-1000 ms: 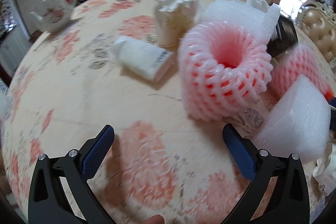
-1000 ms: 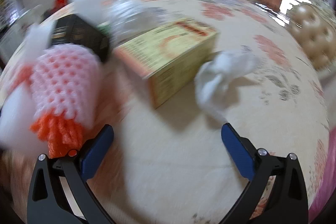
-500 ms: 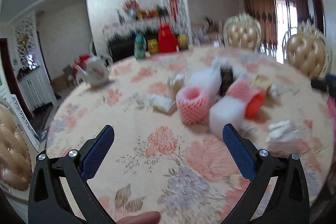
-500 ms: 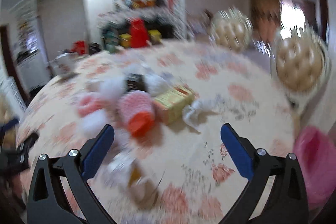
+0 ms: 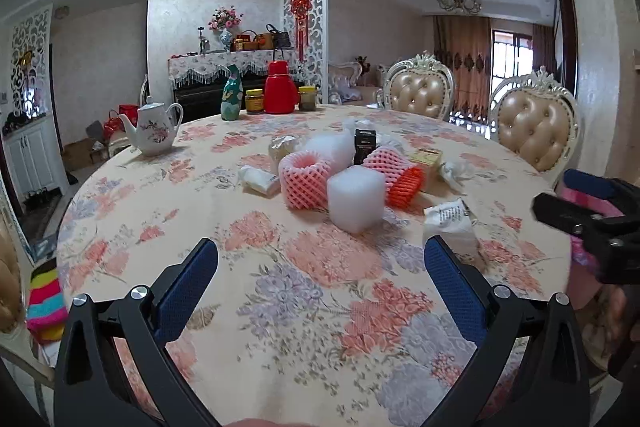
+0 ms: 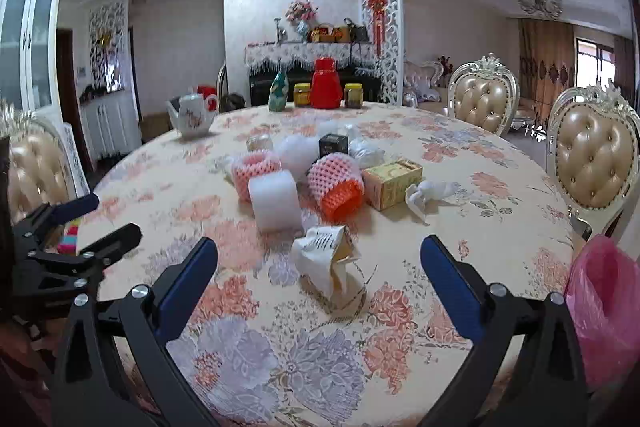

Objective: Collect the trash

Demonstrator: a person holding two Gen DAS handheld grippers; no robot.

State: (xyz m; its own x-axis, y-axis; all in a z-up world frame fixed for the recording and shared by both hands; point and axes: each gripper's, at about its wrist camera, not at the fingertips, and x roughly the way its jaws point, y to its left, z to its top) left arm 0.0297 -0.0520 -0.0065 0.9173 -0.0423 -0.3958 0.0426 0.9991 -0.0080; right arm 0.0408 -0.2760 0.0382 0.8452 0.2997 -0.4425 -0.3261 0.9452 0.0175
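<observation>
Hovering above the near edge of the round desk (image 6: 500, 187), both tools stand with jaws spread wide and nothing between them. The right tool (image 6: 318, 269) faces the crumpled white carton (image 6: 324, 261) almost dead ahead, lying just beyond its fingertips, its long axis tilted from near-left to far-right. The left tool (image 5: 320, 269) sees that carton (image 5: 450, 223) off to its right, so the right tool is judged the nearer and better aligned. The remaining trash clusters farther in at mid-desk: white foam block (image 6: 274, 201), pink foam net (image 6: 336, 183), yellow box (image 6: 392, 181), crumpled tissue (image 6: 428, 193). A pink bag (image 6: 600, 311) hangs at the desk's right edge, beside the right tool; it appears the likely receptacle.
</observation>
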